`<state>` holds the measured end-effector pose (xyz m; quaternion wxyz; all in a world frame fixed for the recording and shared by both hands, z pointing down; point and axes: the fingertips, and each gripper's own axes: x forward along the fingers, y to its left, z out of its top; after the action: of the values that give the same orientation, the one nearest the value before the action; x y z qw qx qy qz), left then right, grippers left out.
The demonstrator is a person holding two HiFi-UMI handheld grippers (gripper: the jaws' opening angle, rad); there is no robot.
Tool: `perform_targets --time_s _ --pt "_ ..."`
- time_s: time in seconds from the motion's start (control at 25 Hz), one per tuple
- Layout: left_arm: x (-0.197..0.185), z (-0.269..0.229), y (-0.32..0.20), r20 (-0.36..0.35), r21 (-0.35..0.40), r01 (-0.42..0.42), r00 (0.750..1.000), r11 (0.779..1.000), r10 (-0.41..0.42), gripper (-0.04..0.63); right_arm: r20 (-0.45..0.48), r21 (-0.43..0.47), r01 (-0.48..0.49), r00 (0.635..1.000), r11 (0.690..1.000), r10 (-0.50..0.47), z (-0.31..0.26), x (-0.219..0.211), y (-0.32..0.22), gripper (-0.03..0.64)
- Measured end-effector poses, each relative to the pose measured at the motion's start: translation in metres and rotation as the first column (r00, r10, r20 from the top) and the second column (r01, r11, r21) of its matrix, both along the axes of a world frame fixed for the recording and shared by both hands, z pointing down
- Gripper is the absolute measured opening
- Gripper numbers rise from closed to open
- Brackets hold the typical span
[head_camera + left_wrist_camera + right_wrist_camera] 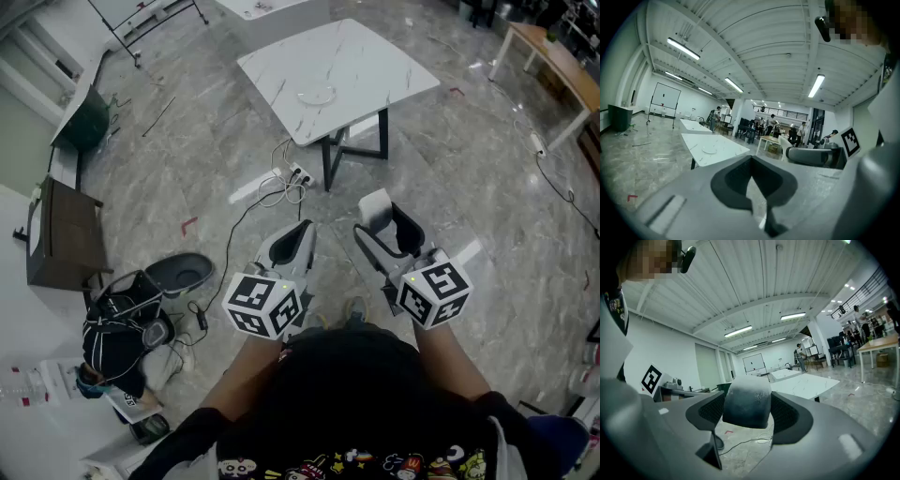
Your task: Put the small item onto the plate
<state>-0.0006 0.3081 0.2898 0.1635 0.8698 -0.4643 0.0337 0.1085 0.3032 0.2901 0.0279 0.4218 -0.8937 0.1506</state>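
White-grey small item (746, 401): clamped between the pads of the right gripper (748, 414), whose jaws are spread wide around it. In the head view it sits (375, 206) at the tips, up in the air just in front of the person.
Right gripper (382, 220): gripping the small item and pointing roughly level towards the table.
Left gripper (298, 234): jaws pressed together with nothing between them (751, 180). It is just beside the right one and looks idle.
Floor (187, 159): grey marbled. A power strip (298, 174) with a looping white cable (272, 195) lies between the person and the table.
Table (384, 58): white marble top on dark legs, ahead and well apart from both grippers.
Plate (317, 95): white, on the table top towards its near side. It looks bare, though it is small in the frame; it also shows in the left gripper view (708, 150).
Done: the pick-up looks complete, as the item rests on no surface.
Left: carry the item over to the table, lower it onto the plate, and open the jaws.
Progress: I judge it under halfway, since the whole carry and placement remain.
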Motion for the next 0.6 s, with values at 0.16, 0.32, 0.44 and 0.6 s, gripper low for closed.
perform_targets --time_s 0.16,0.32,0.44,0.6 --pt "-0.003 0.009 -0.005 -0.004 -0.018 -0.007 1.0 1.0 0.007 0.002 -0.006 -0.003 0.007 1.0 1.0 -0.007 0.005 -0.008 -0.007 0.334" --pt "-0.004 0.009 -0.012 -0.003 -0.032 -0.01 1.0 0.999 0.01 0.001 0.004 -0.023 0.004 1.0 1.0 -0.004 0.007 -0.008 -0.014 0.334" --pt "-0.003 0.01 -0.02 -0.003 -0.042 -0.01 1.0 0.999 0.01 0.002 0.009 -0.037 0.003 1.0 0.999 -0.002 0.01 -0.007 -0.022 0.334" --pt "0.003 0.014 -0.032 0.009 -0.063 -0.014 1.0 0.998 0.014 0.0 0.004 -0.053 0.009 1.0 0.999 -0.009 0.015 -0.005 -0.031 0.336"
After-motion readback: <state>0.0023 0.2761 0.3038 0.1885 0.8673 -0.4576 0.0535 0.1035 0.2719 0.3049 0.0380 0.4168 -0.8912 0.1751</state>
